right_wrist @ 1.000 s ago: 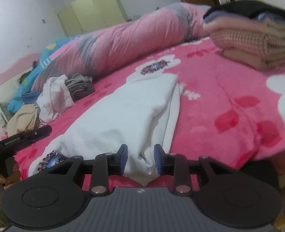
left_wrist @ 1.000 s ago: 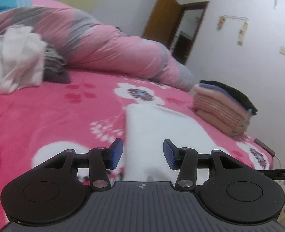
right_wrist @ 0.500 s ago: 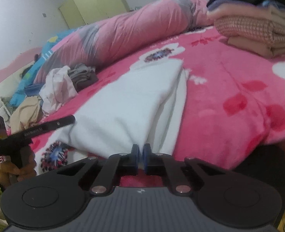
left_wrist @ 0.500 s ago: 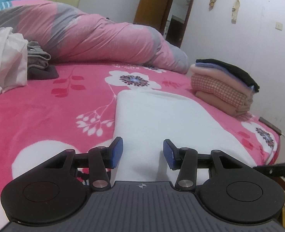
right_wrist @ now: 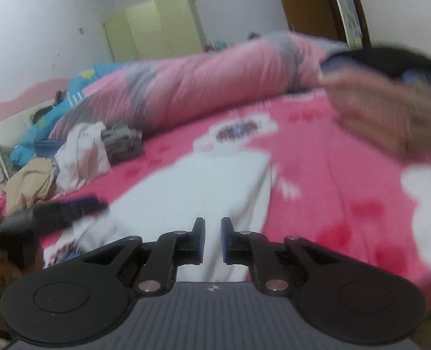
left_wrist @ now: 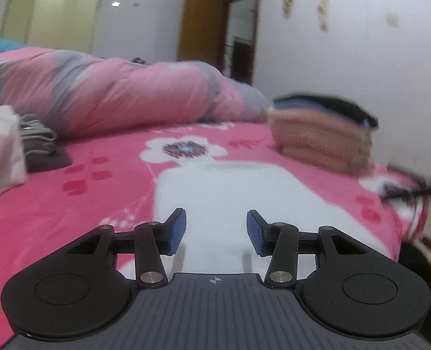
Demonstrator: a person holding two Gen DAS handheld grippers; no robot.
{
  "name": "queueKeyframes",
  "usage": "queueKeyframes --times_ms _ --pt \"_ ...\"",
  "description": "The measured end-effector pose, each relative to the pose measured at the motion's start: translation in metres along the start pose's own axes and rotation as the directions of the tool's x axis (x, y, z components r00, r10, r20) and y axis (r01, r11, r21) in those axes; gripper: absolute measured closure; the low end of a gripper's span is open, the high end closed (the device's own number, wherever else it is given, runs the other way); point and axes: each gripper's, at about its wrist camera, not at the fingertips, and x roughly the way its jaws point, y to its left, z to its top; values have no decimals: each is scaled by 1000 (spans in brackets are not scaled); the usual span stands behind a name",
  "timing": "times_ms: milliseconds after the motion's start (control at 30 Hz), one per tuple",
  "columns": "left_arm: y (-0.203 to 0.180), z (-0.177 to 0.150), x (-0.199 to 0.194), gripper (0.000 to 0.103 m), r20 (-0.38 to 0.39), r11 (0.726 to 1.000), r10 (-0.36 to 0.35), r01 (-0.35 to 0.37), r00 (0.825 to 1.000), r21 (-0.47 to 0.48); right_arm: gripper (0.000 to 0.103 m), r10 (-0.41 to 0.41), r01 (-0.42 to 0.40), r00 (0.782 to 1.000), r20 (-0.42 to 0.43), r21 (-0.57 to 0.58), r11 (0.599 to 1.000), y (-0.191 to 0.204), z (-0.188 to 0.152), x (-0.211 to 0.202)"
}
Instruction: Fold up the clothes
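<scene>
White cloth (left_wrist: 230,192), folded into a long strip, lies on the pink bed (left_wrist: 78,192) near the folded stack (left_wrist: 320,143). The left gripper (left_wrist: 216,231) is spread, empty. The right gripper (right_wrist: 213,240) is opening, pinching nothing. Probably best to grip both near corners evenly.

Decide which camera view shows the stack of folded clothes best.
The left wrist view: the stack of folded clothes appears whole, though soft. The right wrist view shows the stack only as a motion-blurred smear cut off by the frame edge.
</scene>
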Motion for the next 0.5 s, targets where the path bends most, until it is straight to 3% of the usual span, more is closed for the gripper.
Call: queueKeyframes --times_ms 167,267,367,433,500 --pt "-7 -12 16 57 -67 1000 13 -13 998 4 92 -40 49 998 44 -237 970 23 24 63" --pt "-3 -15 14 56 -66 1000 3 -4 998 -9 92 -87 92 996 30 -277 957 7 24 112" --pt "-1 -19 15 56 -63 1000 -16 15 998 -17 91 -216 193 974 -64 -252 948 -30 14 162" --pt "-1 -19 15 56 -60 1000 -17 16 998 -5 91 -183 167 980 -80 -173 971 -39 27 156" --pt "-1 -21 15 56 -52 1000 -22 22 998 -4 91 -177 170 984 -33 -160 972 -34 45 142"
